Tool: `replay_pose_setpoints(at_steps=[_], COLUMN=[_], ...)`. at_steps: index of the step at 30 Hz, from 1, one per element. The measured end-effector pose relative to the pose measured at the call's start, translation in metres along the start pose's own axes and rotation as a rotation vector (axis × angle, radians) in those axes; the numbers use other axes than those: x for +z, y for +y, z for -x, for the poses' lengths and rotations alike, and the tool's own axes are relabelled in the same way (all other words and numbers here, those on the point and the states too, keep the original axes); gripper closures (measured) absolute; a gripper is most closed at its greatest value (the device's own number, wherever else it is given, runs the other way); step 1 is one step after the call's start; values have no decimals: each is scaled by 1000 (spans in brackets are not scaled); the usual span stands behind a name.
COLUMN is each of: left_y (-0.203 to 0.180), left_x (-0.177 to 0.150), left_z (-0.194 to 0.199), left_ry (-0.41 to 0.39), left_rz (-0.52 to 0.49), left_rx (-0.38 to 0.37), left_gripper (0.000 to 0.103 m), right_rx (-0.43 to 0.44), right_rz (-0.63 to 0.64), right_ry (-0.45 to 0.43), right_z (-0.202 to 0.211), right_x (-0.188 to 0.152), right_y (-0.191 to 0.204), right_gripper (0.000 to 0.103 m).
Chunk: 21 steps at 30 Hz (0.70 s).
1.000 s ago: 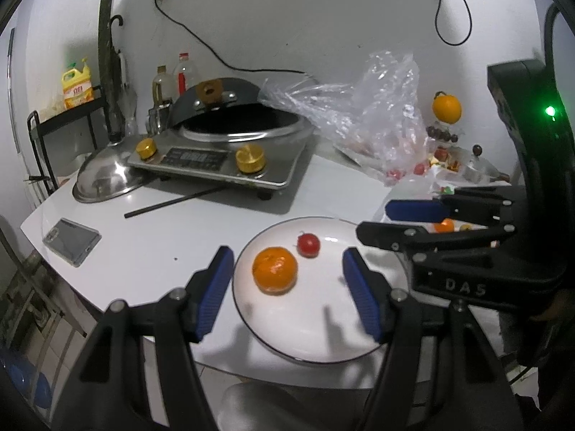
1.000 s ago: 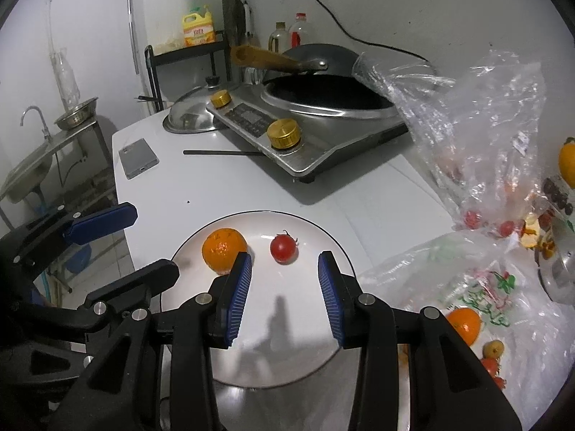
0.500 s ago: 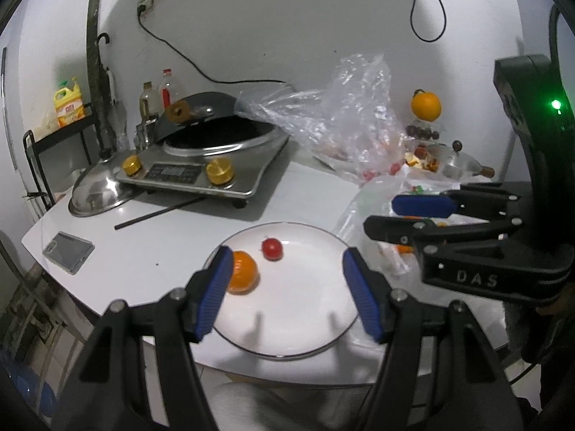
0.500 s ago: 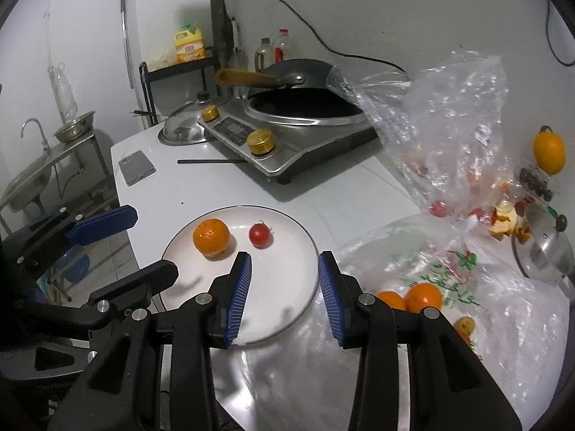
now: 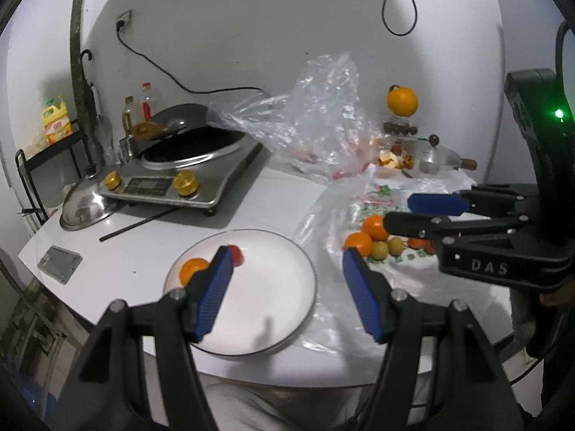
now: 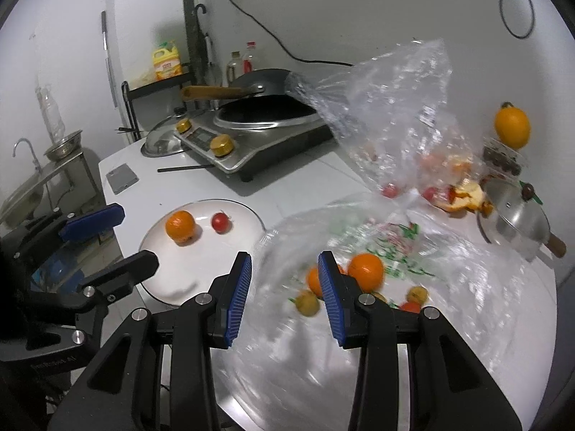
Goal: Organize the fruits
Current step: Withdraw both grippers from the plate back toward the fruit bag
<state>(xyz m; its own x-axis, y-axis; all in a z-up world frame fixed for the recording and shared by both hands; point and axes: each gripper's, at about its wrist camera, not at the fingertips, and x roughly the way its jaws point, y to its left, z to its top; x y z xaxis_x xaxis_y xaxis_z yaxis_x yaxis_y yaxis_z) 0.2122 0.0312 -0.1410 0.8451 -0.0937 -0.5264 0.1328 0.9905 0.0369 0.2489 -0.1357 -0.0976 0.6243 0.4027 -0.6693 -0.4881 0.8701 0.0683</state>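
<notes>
An orange [image 6: 180, 226] and a tomato [image 6: 220, 222] are seen on the white plate [image 6: 248, 219], more fruit [image 6: 365, 272] on the plastic bag [image 6: 449, 251]; both the left gripper [image 5: 284, 289] and the right gripper [image 6: 284, 296], marked "DAS", are held open and empty.

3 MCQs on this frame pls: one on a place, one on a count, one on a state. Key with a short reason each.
1. Where is the small red tomato?
A. on the round white plate
B. inside the black wok
C. on the grey phone

2. How many fruits lie on that plate?
A. one
B. two
C. four

3. What state is the right gripper in?
A. shut on an orange
B. shut on the plate rim
C. open, holding nothing

Key: 1 A, it sits on the plate beside the orange mandarin. 2 B, only the mandarin and the tomato are there. 3 C, its blue pads stand apart above the clear plastic bag.
</notes>
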Motion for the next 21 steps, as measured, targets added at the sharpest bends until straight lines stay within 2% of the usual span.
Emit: replay_pose_setpoints(at_steps=[10,21], left_y=[-42,-80], left_x=[4,4], left_z=[-5,-15], left_ry=[9,24], left_rz=[-52,-131], left_rx=[-36,-95], left_gripper=[38,38], right_rx=[-49,-78], right_rz=[-64,-98], right_ry=[-5,-9], right_z=[18,25], right_x=[-21,-35], right_y=[-43,-72], right_gripper=[62,62])
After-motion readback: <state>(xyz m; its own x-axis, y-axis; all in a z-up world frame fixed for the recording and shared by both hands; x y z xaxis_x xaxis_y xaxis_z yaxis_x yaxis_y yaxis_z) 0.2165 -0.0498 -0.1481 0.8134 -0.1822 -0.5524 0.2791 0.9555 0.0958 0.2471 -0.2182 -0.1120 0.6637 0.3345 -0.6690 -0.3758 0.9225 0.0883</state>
